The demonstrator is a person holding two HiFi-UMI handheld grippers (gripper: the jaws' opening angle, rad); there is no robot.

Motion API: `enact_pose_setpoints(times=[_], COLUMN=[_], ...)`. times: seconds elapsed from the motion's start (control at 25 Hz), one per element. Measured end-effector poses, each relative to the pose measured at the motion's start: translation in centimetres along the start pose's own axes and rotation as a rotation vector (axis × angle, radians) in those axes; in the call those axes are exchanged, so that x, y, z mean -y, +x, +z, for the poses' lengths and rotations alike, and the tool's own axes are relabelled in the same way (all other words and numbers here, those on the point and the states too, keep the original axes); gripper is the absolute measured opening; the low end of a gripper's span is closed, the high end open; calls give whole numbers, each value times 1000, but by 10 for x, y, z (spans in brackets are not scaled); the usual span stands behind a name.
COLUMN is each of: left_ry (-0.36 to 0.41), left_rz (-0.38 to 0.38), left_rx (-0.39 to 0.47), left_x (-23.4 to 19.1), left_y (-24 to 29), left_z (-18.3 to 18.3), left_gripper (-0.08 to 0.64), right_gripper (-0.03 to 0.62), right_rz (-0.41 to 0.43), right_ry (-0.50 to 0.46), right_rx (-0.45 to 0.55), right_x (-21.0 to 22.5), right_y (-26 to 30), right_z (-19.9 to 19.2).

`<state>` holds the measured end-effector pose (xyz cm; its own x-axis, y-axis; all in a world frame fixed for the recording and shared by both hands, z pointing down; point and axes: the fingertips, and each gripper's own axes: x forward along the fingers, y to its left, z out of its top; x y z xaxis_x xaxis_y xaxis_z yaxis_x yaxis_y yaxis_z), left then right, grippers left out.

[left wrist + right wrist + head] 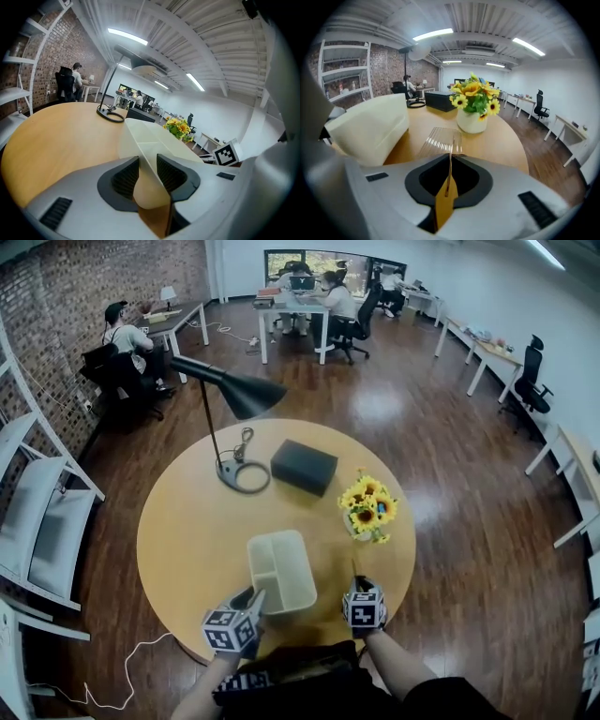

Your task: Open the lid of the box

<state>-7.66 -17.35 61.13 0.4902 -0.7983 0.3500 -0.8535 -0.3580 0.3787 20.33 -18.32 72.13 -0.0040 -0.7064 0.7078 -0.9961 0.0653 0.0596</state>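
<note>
A translucent white box with two compartments stands uncovered near the front edge of the round wooden table. My left gripper is shut on the box's near left wall; in the left gripper view the pale wall runs straight between the jaws of the left gripper. To the right of the box, my right gripper is shut on the clear ribbed lid. The lid is lifted off and stands on edge between the jaws of the right gripper. The box lies to its left.
A vase of sunflowers stands just beyond the right gripper. Farther back are a black case and a black desk lamp with a ring base. White chairs stand left of the table; people sit at far desks.
</note>
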Motion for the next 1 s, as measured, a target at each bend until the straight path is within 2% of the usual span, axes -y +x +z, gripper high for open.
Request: enact_pose_setpoints(times=[0.36, 0.48, 0.6, 0.8, 1.0], left_ry=[-10, -14, -14, -18, -43], left_rz=[3, 6, 6, -3, -21], left_rx=[-3, -4, -5, 49, 214], left_x=[0, 0, -1, 0, 1], left_y=[0, 0, 2, -9, -40], left_z=[0, -1, -3, 10, 56], left_gripper=[104, 103, 101, 93, 77], right_gripper=[20, 20, 21, 3, 2], right_rz=[18, 3, 9, 164, 233], right_ry=[-43, -29, 18, 106, 144], right_rx=[21, -2, 29, 232, 398], right_x=[-26, -22, -15, -19, -10], right_y=[14, 17, 12, -42, -111], right_z=[10, 1, 1, 42, 99])
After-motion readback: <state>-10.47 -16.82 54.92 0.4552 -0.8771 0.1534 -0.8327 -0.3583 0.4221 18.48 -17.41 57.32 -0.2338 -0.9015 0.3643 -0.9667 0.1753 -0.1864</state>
